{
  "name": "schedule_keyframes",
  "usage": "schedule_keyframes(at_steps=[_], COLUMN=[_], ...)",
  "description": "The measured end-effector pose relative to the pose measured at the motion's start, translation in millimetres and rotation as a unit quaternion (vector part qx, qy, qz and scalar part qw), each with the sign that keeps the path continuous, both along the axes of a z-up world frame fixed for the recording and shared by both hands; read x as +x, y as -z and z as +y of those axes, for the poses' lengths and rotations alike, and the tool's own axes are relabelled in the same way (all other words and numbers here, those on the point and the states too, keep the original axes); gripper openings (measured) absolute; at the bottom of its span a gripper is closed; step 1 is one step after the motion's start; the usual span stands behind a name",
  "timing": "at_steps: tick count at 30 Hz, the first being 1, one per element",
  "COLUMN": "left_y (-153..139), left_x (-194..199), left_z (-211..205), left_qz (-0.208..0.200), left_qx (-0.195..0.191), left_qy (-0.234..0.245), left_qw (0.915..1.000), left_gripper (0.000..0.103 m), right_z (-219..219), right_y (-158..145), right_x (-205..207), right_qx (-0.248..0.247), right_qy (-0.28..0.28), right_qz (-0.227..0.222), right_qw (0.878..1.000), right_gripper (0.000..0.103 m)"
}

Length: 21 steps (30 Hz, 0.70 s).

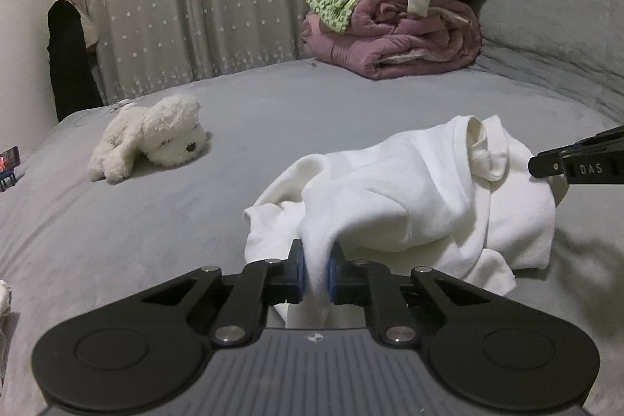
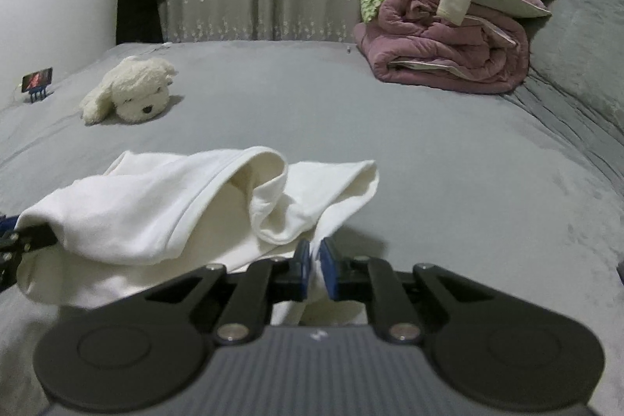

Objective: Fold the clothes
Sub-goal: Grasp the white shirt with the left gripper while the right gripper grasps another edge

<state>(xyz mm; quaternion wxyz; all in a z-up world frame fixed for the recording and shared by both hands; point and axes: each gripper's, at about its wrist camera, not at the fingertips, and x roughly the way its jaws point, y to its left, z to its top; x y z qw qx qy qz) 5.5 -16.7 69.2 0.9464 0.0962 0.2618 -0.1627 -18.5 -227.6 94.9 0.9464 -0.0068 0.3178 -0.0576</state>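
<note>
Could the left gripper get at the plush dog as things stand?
Probably not yet: the left gripper is shut on the white garment. The bed between it and the plush dog lies bare, so release first.

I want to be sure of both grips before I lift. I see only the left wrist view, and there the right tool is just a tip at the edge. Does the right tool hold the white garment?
Observer: Yes. In the right wrist view the right tool is shut on a fold of the garment, with cloth between its blue pads.
Operator: Does cloth hang below that grip?
Observer: Yes, a strip runs down past the pads toward the camera.
Operator: Is the edge there off the bed?
Observer: It seems so: a shadow lies on the bed under the garment's edge beside the right tool.
</note>
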Motion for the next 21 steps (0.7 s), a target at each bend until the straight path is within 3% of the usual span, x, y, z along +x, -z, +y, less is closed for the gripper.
schedule_keyframes(at_steps=[7,12,21], left_y=[5.9,10.2,11.9], left_x=[5.9,6.7,5.2], left_z=[-4.2,-6.8,-14.4], left_qz=[0.036,0.045,0.048], left_qx=[0.004,0.009,0.020], left_qy=[-0.030,-0.038,-0.041], left_qw=[0.9989,0.9982,0.9978], left_gripper=[0.014,0.018,0.037], right_z=[12.6,18.4,18.6], right_y=[4.6,15.2,21.2], right_x=[-5.5,-2.0,2.7], right_qx=[0.026,0.049,0.054], right_qy=[-0.027,-0.048,-0.044], right_qz=[0.023,0.065,0.074], right_qw=[0.999,0.996,0.995], right_gripper=[0.009,0.012,0.033])
